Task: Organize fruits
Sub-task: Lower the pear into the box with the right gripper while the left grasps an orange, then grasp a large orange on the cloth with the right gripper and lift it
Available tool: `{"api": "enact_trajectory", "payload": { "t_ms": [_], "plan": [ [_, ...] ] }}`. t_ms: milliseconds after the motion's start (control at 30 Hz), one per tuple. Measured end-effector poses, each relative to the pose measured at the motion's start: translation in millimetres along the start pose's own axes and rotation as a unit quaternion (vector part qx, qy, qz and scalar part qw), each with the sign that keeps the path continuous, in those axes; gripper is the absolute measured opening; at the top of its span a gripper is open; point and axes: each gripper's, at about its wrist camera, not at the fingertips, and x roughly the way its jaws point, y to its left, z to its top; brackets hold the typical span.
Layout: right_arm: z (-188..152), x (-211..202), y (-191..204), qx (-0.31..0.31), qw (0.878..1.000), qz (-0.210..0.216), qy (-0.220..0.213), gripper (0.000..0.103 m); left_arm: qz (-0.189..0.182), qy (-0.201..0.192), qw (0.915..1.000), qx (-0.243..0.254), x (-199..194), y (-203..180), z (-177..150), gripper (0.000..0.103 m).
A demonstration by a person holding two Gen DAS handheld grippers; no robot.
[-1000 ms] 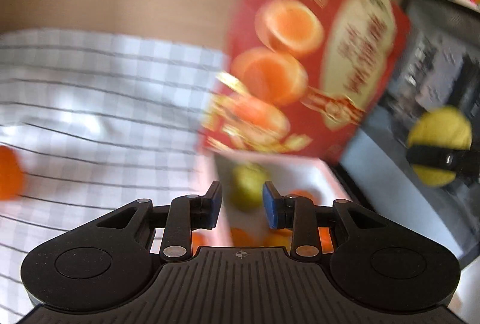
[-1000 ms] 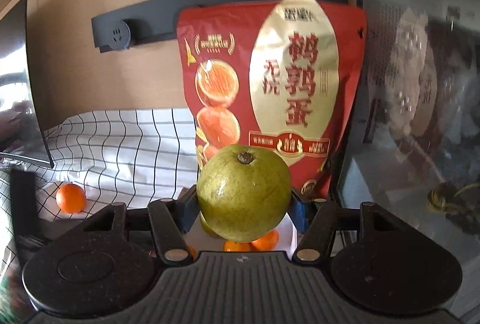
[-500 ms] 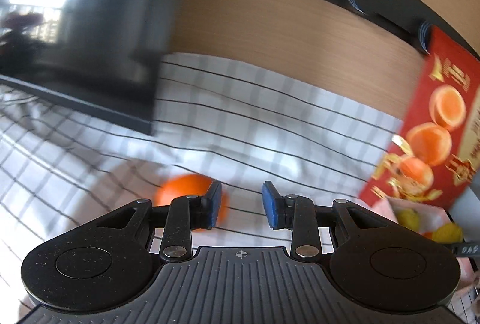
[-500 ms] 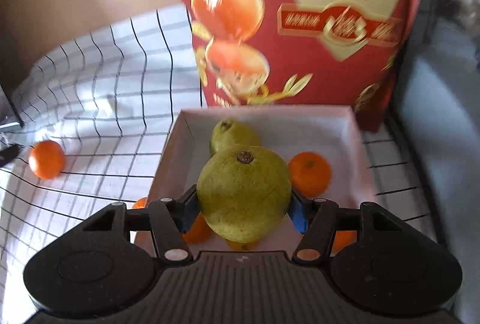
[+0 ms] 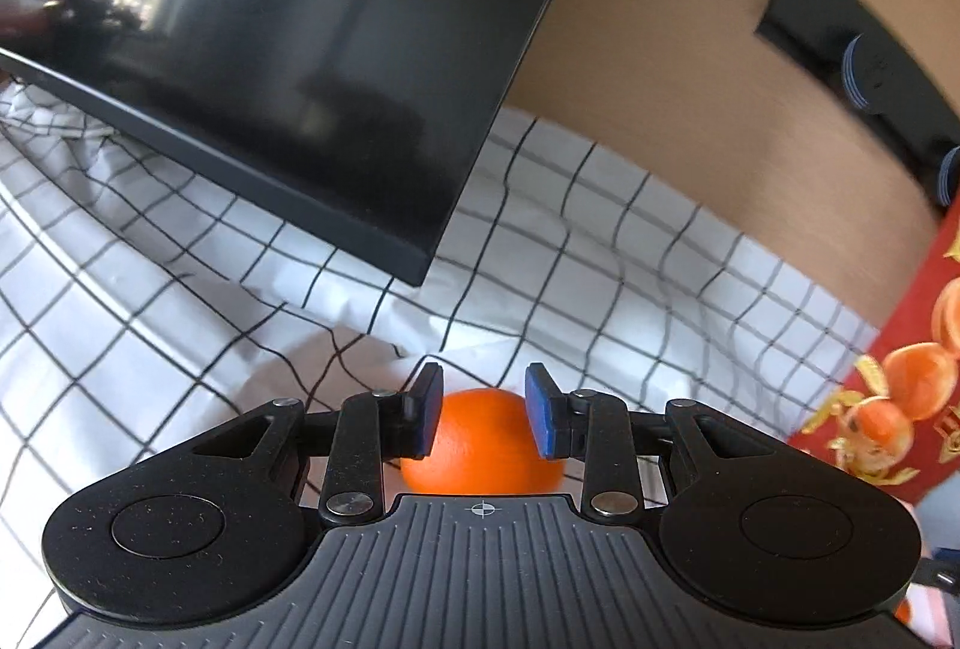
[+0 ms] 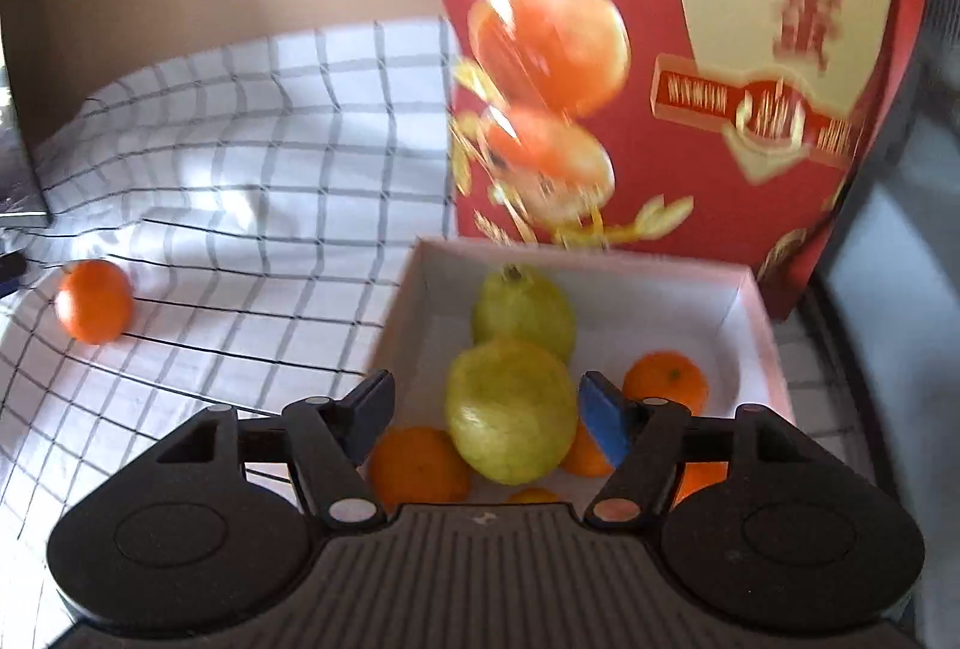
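Note:
In the left wrist view an orange [image 5: 483, 442] lies on the checked cloth [image 5: 180, 319], between the blue pads of my left gripper [image 5: 483, 412]; the jaws are open and stand just clear of its sides. In the right wrist view my right gripper [image 6: 486, 409] is open above a white box [image 6: 759, 313]. A green pear [image 6: 510, 418] lies between its fingers inside the box, on several oranges [image 6: 663, 382], with a second pear [image 6: 522, 310] behind it. The lone orange also shows on the cloth far left in the right wrist view [image 6: 93, 301].
A red snack bag [image 6: 690, 48] stands right behind the box against the wooden wall. A dark monitor [image 5: 270, 36] hangs over the cloth at the left. A black mesh rack [image 6: 900, 289] borders the box on the right.
My right gripper opened and let go of the pear, which now lies in the box. My left gripper swung left and closed in around the orange on the cloth.

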Motion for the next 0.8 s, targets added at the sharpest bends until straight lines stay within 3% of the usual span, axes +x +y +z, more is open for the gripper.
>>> {"api": "enact_trajectory", "payload": {
  "t_ms": [167,300,367,433,467,533,633,700,800],
  "plan": [
    [-10.5,-32.1,9.9,-0.029,0.999,0.033,-0.017,0.070,0.014,0.022,0.9997,0.000,21.4,3.7,-1.2,0.034],
    [-18.2,-45.7,21.0,-0.054,0.997,0.055,-0.028,0.071,-0.016,0.049,0.9986,0.013,15.5,-0.3,-6.6,0.039],
    [-18.5,-47.1,26.6,-0.060,0.996,0.062,-0.032,0.071,-0.066,0.068,0.9955,0.012,2.5,-2.6,-11.4,0.038],
    [-17.8,-47.1,33.1,-0.061,0.995,0.075,-0.035,0.071,-0.145,0.084,0.9858,-0.008,-18.7,-1.9,-18.2,0.037],
    [-17.5,-46.1,37.1,-0.062,0.994,0.084,-0.035,0.072,-0.163,0.070,0.9840,-0.012,-32.4,-2.1,-21.5,0.037],
    [-19.2,-45.6,46.2,-0.064,0.991,0.109,-0.038,0.077,-0.164,0.021,0.9862,-0.005,-62.1,-2.6,-32.6,0.037],
    [-19.4,-42.5,66.3,-0.068,0.986,0.148,-0.043,0.082,-0.106,-0.068,0.9917,-0.026,-88.5,4.8,-52.4,0.037],
    [-16.0,-31.9,87.3,-0.058,0.983,0.167,-0.038,0.082,-0.088,-0.118,0.9865,-0.072,-93.0,18.6,-64.5,0.037],
    [-9.5,-10.6,123.8,-0.037,0.982,0.184,-0.025,0.082,-0.092,-0.157,0.9738,-0.136,-84.9,42.5,-80.6,0.037]
  ]
}}
